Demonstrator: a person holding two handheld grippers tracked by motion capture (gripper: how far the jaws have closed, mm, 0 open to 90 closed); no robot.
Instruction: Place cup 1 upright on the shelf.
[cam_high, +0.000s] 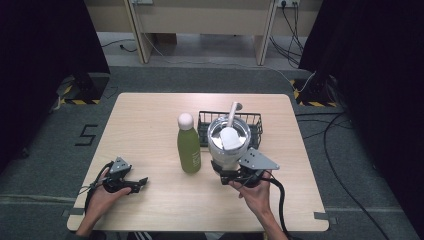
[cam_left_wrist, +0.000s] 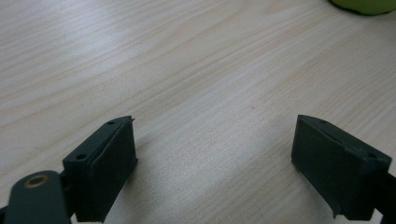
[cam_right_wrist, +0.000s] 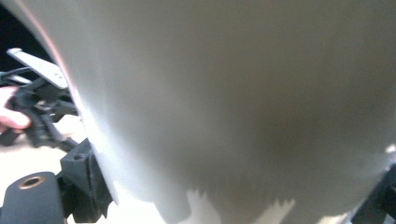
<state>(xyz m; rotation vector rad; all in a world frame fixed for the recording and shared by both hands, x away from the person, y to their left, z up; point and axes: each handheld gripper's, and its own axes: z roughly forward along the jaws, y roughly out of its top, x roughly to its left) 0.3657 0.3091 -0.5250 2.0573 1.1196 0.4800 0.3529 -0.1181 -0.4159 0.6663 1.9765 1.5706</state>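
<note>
Tumbler (cam_high: 228, 142), a white-and-steel vessel with an open mouth, was lifted off the surface (cam_high: 150, 125) in the right tool (cam_high: 235, 176), whose 2 jaws pressed against its lower body from either side. In the right gripper view the pale wall of the tumbler (cam_right_wrist: 243, 102) sat hard against the camera, with 1 black jaw touching it at the lower left. A white scoop-shaped piece lay inside the mouth, its pale handle (cam_high: 232, 111) rising toward the far side. The right hand (cam_high: 257, 194) gripped the tool from the near edge.

Left tool (cam_high: 141, 182) rested low near the front-left of the surface, jaws spread wide and holding nothing; the left gripper view showed bare wood grain between them. The left hand (cam_high: 102, 195) held it at the near edge, cable looping beside it.

Open room: the left half and the near strip of the surface were bare. The right tool stood close to the near edge, with free surface to its right.

Obstructions: 1 green bottle (cam_high: 188, 145) with a pale rounded cap stood upright just left of the tumbler, near but apart; its base (cam_left_wrist: 364, 5) appeared at the top right of the left gripper view. 1 black wire basket (cam_high: 255, 122) sat directly behind the tumbler, partly hidden by it.
</note>
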